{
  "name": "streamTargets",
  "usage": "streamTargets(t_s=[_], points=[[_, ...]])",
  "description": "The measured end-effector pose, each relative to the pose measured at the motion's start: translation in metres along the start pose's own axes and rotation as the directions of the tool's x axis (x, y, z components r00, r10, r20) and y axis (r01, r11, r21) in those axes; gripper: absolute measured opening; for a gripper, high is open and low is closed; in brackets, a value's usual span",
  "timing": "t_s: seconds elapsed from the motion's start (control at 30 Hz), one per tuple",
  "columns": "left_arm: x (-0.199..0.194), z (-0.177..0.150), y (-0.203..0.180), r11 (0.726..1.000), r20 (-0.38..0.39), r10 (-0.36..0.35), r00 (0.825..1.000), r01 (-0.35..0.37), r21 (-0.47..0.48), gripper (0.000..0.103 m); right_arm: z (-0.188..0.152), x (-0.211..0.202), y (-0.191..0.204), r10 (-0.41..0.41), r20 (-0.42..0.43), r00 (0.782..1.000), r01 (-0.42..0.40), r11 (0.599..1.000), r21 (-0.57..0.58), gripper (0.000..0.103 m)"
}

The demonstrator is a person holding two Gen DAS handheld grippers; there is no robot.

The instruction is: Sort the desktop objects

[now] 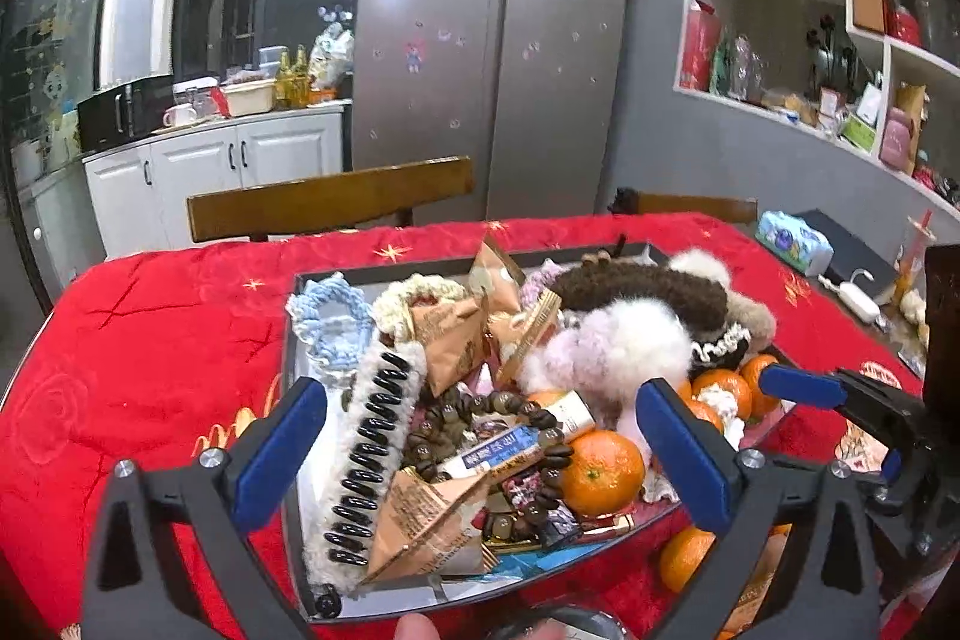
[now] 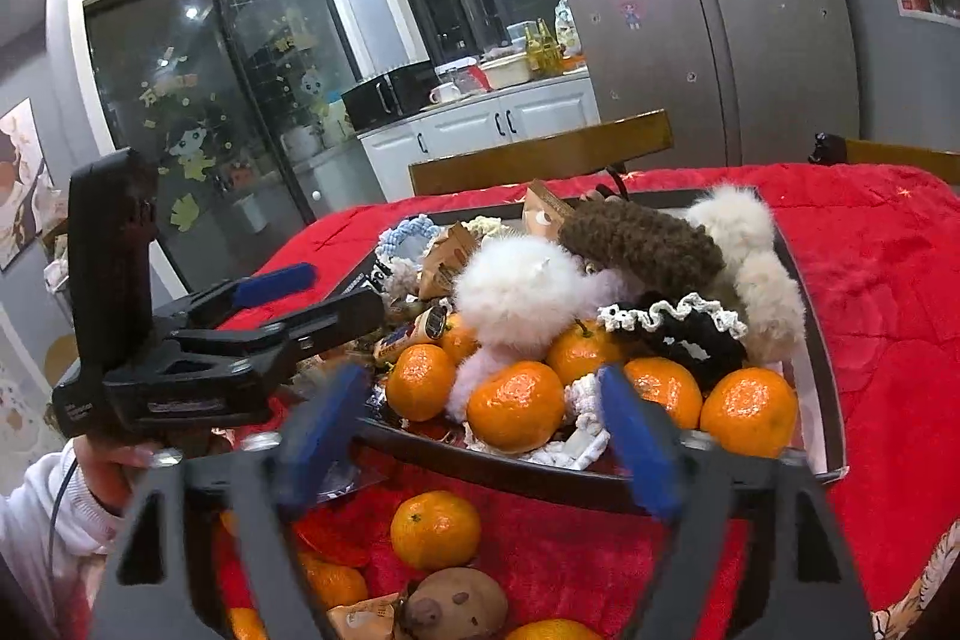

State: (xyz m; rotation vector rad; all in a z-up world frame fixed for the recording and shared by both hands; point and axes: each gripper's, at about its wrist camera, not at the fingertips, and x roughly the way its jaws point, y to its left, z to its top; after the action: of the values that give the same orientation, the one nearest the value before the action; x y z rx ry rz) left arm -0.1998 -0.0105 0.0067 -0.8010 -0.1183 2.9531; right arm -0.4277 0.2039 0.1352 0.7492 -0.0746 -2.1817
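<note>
A big table with a red cloth [image 1: 156, 328] fills the low part of both views. On the cloth sits a dark tray [image 1: 294, 340], and it is piled high with small things. There are fluffy hair bands, one brown [image 2: 642, 244] and one white [image 2: 516, 286], a long black hair clip [image 1: 366, 460], brown snack packs [image 1: 420, 514], a string of brown beads [image 1: 540, 460] and lots of oranges [image 2: 516, 412]. More oranges lie on the cloth in front of the tray, like the one [image 2: 435, 529] seen from the right wrist. The left gripper [image 1: 480, 454] hangs over the near side of the tray. Its two blue fingers [image 1: 282, 448] are spread very wide, and nothing is pinched between them. The clip, the beads and an orange [image 1: 600, 472] just lie below in the gap. The right gripper [image 2: 480, 448] hangs over the near rim of the tray. Its blue fingers [image 2: 636, 454] are spread wide too and look a bit blurry. They hold nothing and touch nothing that can be seen. A hand [image 2: 114, 466] in a white sleeve holds the left gripper's handle.
</note>
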Motion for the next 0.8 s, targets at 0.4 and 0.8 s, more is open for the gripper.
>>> streamTargets(t_s=[0.4, 0.8], points=[[-0.012, 0.002, 0.003, 0.998, 0.046, 0.069, 0.997, -0.068, -0.01, 0.103, 0.003, -0.009, -0.004, -0.042, 0.056, 0.998, 0.04, 0.999, 0.035, 0.103], [-0.108, 0.024, -0.039, 0.999, 0.233, -0.02, 0.972, 0.01, 0.044, 0.103, 0.031, -0.072, 0.034, -0.091, 0.16, 0.983, 0.089, 0.996, 0.018, 0.103]])
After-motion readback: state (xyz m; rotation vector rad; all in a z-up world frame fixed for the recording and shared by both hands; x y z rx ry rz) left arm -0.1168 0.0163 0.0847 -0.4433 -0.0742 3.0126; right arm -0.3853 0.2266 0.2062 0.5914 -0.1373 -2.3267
